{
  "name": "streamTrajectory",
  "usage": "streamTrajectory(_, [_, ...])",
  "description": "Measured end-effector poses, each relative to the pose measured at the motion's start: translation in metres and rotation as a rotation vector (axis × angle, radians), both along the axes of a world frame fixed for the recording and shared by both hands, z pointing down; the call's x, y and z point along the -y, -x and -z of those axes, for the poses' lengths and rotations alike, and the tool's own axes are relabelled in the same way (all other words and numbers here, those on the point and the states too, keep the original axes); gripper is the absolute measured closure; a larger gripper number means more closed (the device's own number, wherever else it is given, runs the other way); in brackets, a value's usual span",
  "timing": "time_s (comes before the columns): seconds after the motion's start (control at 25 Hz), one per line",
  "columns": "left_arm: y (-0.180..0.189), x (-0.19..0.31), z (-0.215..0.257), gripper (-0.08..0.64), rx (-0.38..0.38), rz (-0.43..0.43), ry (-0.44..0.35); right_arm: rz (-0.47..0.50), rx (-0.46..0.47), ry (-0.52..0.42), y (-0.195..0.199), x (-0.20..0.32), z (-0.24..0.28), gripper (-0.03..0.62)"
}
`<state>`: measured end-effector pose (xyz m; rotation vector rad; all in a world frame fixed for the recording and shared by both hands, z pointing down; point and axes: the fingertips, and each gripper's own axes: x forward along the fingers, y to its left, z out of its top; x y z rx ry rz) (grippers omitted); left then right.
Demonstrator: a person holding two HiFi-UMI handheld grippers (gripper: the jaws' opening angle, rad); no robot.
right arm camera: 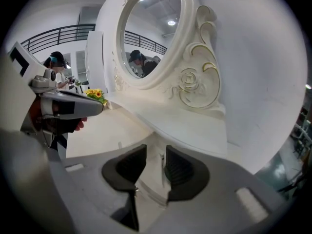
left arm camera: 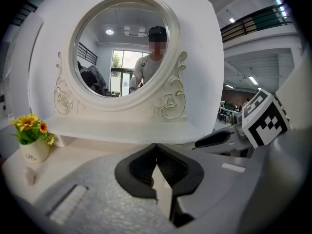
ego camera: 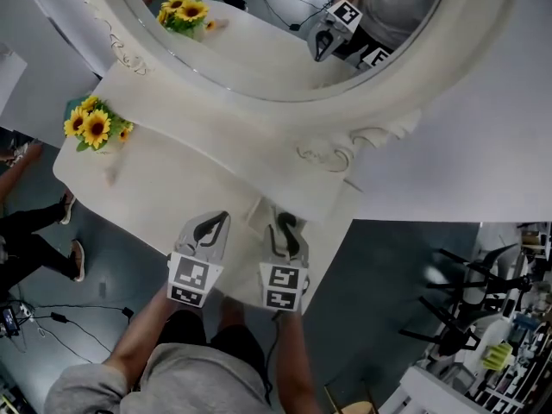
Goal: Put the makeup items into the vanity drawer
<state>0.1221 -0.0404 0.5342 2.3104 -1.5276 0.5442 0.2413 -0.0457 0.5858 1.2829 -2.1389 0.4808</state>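
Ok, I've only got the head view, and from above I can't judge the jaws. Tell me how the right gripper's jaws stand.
Observer: The right gripper is open. Its jaws stand apart above the vanity top, and the pads press on nothing.
Operator: Now give me the left one.
Observer: The left gripper is shut, with its tips touching. I can't make out anything held between them.
Operator: Describe what the sunflowers stand in.
Observer: The sunflowers stand in a small white pot with dark lettering. It sits on the tabletop by the end of the mirror's shelf.

Bright even light, fisheye-warped edges
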Motion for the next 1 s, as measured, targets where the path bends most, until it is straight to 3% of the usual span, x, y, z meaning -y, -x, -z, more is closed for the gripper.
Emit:
streamTrajectory(0.44, [0.000,0.005,0.042,0.549,0.011,0.005,-0.079,-0.009,0.030,-0.113,0.000,0.008,0.048,0.462])
streamTrajectory(1.0, [0.005,0.003,0.136,0.549,0.028,0.044,-0.277,0.004,0.104,-0.391,-0.003,0.011,0.170,0.463])
